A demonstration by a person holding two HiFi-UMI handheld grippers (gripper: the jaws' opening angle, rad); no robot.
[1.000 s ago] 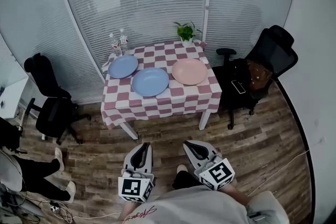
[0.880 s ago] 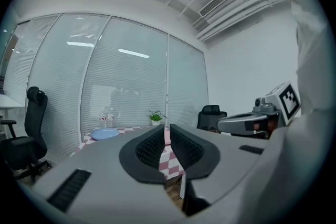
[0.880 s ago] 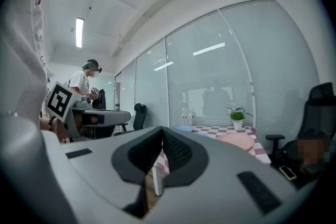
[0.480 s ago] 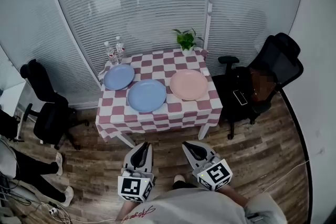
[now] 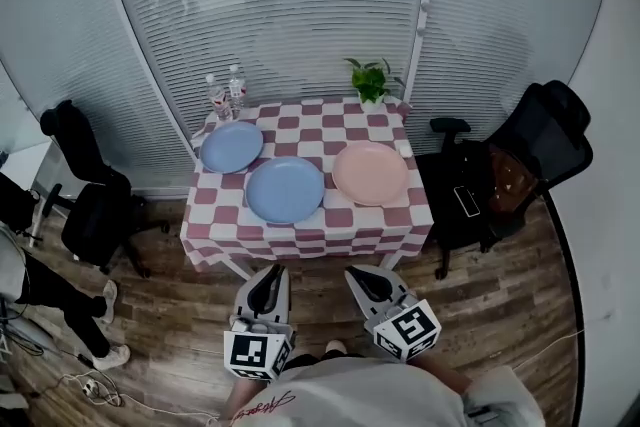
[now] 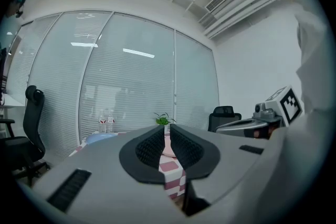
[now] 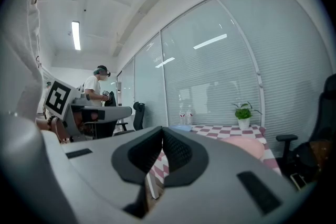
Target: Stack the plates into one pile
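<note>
Approach step, I'd judge, with nothing stacked yet. Three plates lie apart on the surface [image 5: 330,120]: a blue plate [image 5: 231,146] at the far left corner, a second blue plate [image 5: 285,189] by the near edge, a pink plate [image 5: 370,172] toward the right edge. Left tool [image 5: 271,273] and right tool [image 5: 358,275] point level, side by side short of the near edge, jaws together and empty. Next they must open and reach a rim.

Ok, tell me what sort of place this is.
Probably an office room: frosted, striped glass partition walls, black wheeled office chairs on either side, and wood-plank flooring. A small table with a red-and-white checked cloth stands by the glass.
</note>
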